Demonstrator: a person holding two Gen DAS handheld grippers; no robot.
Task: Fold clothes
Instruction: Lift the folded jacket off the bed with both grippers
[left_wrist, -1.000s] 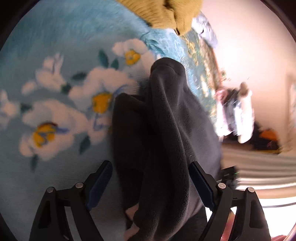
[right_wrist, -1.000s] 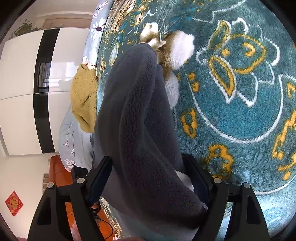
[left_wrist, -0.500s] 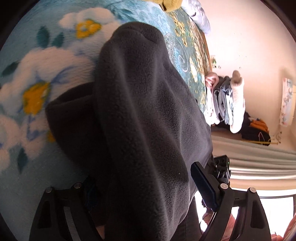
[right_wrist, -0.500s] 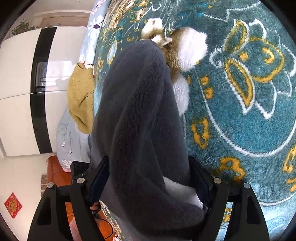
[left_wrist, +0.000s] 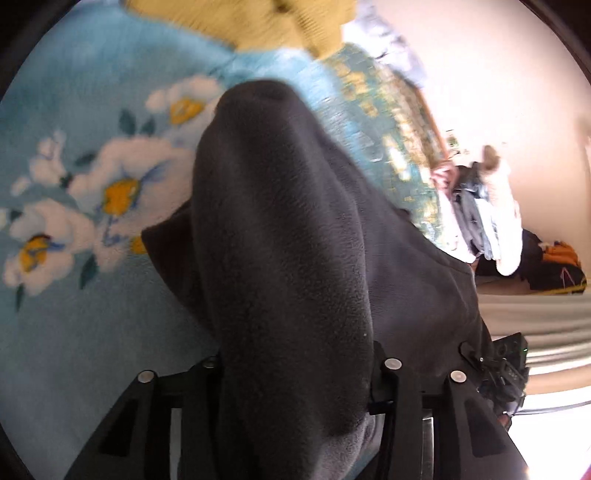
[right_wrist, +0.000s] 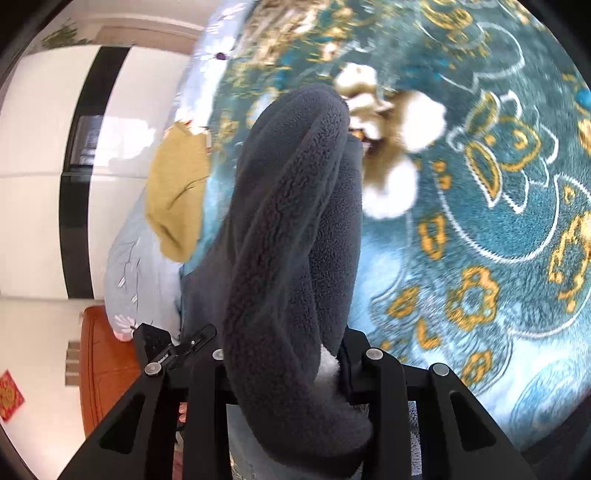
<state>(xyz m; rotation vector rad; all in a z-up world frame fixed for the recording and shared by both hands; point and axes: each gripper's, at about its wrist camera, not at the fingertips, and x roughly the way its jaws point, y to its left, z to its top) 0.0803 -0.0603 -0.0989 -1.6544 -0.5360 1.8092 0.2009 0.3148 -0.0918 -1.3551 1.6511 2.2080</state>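
Fleece, dark grey: the garment (left_wrist: 295, 258) is pinched by both the left gripper (left_wrist: 295, 373) and right gripper (right_wrist: 291, 365), bunched above the bed blanket (right_wrist: 480, 240). Soft, thick, limp; grip edges, not bulk.

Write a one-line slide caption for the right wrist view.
Right gripper clamps dark grey fleece garment above teal patterned blanket.

Left gripper (left_wrist: 295, 363) fingertips: buried under the dark fleece garment (left_wrist: 295, 240).
Right gripper (right_wrist: 282, 354) pads: covered by the same fleece.
Yellow knit (left_wrist: 258, 18): cut off by the top edge, blurred.
Bedspread (left_wrist: 74, 92): flowers smeared near the far edge.
Clothes pile (left_wrist: 480, 218) beyond the bed's edge: too blurred to sort.
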